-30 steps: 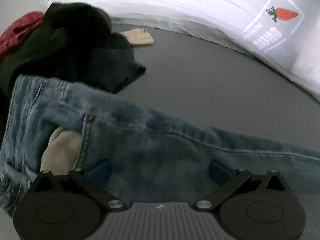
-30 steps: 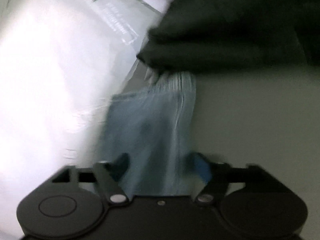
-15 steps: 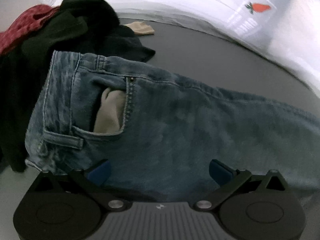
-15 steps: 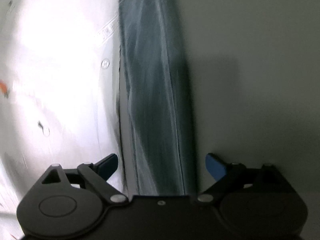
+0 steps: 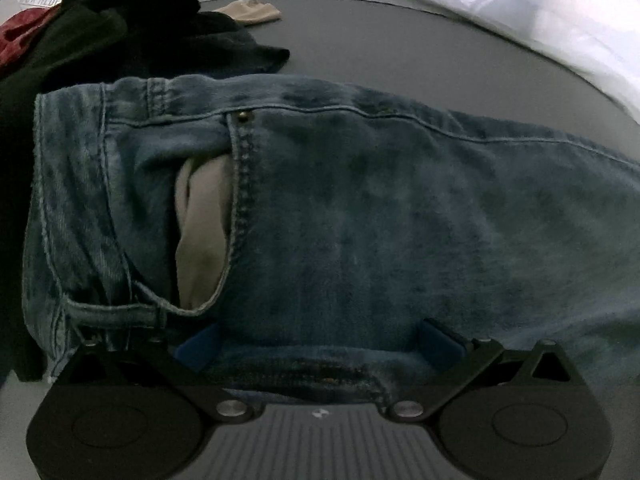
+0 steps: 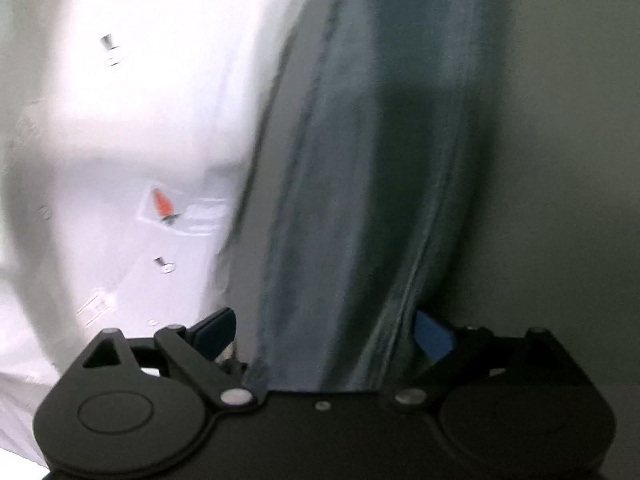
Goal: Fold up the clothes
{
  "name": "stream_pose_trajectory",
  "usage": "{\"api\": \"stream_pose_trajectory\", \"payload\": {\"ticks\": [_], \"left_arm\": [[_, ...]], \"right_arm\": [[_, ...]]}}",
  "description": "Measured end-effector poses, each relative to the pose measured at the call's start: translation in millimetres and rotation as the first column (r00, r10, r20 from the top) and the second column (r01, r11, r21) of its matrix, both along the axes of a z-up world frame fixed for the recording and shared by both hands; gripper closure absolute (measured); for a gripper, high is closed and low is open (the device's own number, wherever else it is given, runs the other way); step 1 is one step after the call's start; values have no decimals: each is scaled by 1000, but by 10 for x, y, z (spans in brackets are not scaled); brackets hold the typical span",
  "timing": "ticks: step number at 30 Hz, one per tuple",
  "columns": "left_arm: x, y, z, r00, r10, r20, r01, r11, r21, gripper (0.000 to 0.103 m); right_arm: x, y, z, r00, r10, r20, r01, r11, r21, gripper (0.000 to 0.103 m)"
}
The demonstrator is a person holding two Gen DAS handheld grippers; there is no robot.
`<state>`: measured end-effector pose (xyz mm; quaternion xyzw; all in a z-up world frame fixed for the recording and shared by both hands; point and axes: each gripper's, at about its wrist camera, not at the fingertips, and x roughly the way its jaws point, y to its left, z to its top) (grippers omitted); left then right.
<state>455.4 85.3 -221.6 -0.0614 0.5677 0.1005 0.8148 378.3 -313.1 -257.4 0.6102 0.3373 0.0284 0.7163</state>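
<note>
Blue jeans [image 5: 360, 208] lie flat on the grey table, waistband to the left, a pale pocket lining [image 5: 202, 236] showing. My left gripper [image 5: 320, 346] is open, its blue pads [image 5: 198, 348] wide apart over the near edge of the jeans at the crotch. In the right wrist view a jeans leg [image 6: 368, 160] stretches away from my right gripper [image 6: 324, 332], whose jaws stand open on either side of the fabric. The view is blurred.
A pile of black clothes [image 5: 100, 40] with a red garment [image 5: 16, 40] sits at the back left. A beige cloth [image 5: 252, 12] lies behind it. White plastic sheeting [image 5: 520, 4] with carrot print [image 6: 162, 204] borders the grey table [image 5: 400, 48].
The left gripper has moved closer to the jeans, which now fill its view. The right gripper has moved along the leg, and the black pile has left its view.
</note>
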Motion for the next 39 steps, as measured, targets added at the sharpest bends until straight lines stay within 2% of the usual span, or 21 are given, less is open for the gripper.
{"api": "stream_pose_trajectory", "payload": {"ticks": [3, 6, 8, 12, 15, 19, 23, 31, 34, 39], "left_arm": [[18, 16, -5, 1000, -6, 0, 6, 1000, -4, 0], [3, 17, -13, 1000, -7, 17, 7, 1000, 2, 0], [-8, 12, -18, 1000, -7, 26, 7, 1000, 6, 0], [-28, -6, -21, 999, -6, 38, 6, 1000, 9, 0], [-77, -38, -30, 999, -6, 51, 5, 1000, 14, 0], [-84, -55, -22, 998, 2, 59, -3, 1000, 21, 0], [-75, -67, -15, 999, 8, 52, -10, 1000, 22, 0], [11, -59, -20, 998, 10, 56, -12, 1000, 25, 0], [33, -48, -20, 998, 9, 58, -10, 1000, 26, 0], [-101, -82, 12, 999, 10, 42, -10, 1000, 23, 0]], "right_arm": [[62, 72, 128, 993, -20, 120, 9, 996, 86, 6], [124, 143, 255, 971, -49, 236, 8, 985, 172, 7], [244, 166, 219, 974, -29, 224, -10, 986, 169, 7], [353, 151, 46, 999, 18, 34, -20, 998, 60, 7], [260, 101, -52, 1000, -26, -18, 28, 993, 114, 7], [74, 60, -125, 994, -61, -92, 68, 995, 71, 7], [21, 91, -288, 986, -103, -132, 117, 988, 99, 7], [6, 79, -181, 991, -79, -105, 87, 994, 73, 1], [178, 81, -195, 996, -50, -77, 58, 993, 100, 0], [327, 85, -192, 995, -30, 92, 9, 976, 217, 1]]}}
